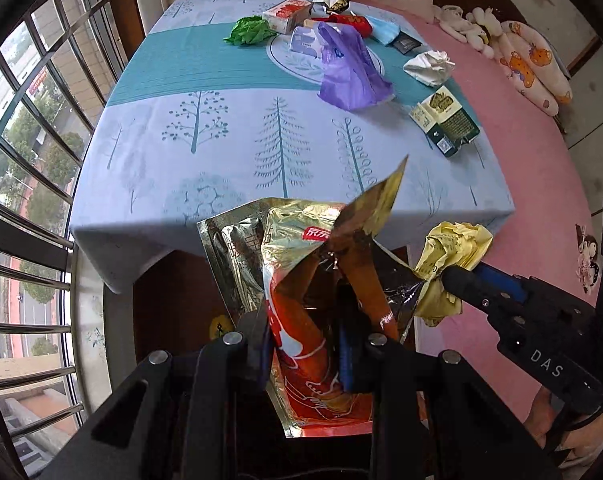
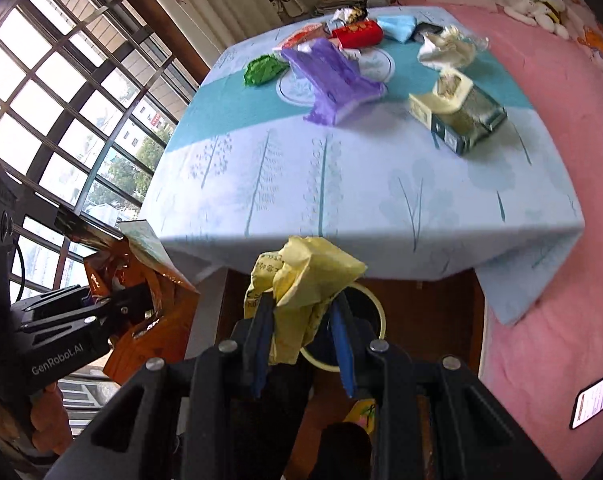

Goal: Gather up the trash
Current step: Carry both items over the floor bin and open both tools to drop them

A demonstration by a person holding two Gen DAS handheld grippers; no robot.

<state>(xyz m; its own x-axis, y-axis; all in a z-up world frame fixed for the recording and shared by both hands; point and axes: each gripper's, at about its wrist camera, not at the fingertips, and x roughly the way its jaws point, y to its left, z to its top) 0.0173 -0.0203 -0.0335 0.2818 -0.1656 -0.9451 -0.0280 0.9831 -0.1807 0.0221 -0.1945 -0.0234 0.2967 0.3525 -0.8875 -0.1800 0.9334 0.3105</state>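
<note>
Two pieces are lifted: left tool pinches an orange wrapper, right tool pinches yellow paper. Most litter, including the purple bag at upper centre, remains on the bench.

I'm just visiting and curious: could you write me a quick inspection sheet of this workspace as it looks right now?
Surface: table under a blue tree-print cloth.
Job's things: orange foil snack bag and crumpled yellow paper, both lifted off the table; a round bin on the floor below.
Clutter: purple plastic bag, green wrapper, dark green carton, white crumpled paper, red pack.
Grippers: left gripper shut on the snack bag; right gripper shut on the yellow paper.
Cables: a dark cable behind the left gripper.
Surroundings: barred window, pink bedspread, phone on the bed.
</note>
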